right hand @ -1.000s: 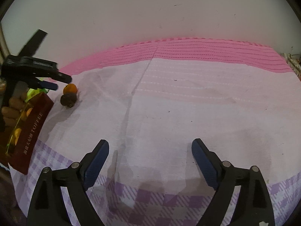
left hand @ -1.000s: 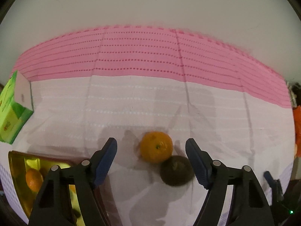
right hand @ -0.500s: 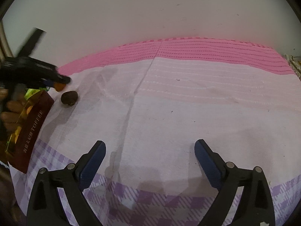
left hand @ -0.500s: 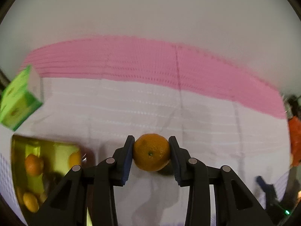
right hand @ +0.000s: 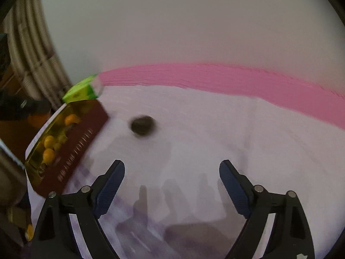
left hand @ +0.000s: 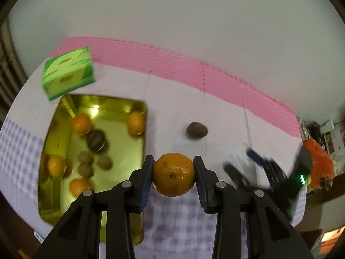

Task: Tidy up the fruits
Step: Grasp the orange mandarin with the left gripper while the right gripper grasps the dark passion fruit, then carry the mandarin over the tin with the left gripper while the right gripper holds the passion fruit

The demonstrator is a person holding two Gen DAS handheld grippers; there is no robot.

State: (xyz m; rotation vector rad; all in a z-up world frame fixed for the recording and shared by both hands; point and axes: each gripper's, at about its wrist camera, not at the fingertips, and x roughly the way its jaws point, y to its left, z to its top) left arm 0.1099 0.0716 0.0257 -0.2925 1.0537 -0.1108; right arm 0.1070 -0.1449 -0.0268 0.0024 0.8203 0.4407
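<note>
The left gripper clamps an orange mandarin between its blue pads, lifted clear of the cloth-covered counter. Just left of it sits a gold tray holding several more mandarins and some dark and brownish fruits. A dark fruit, possibly a passion fruit though it is blurred, lies alone on the cloth beyond the held mandarin. A green box stands behind the tray. The right gripper holds nothing, its jaws wide apart but closing, aimed toward that lone dark fruit.
</note>
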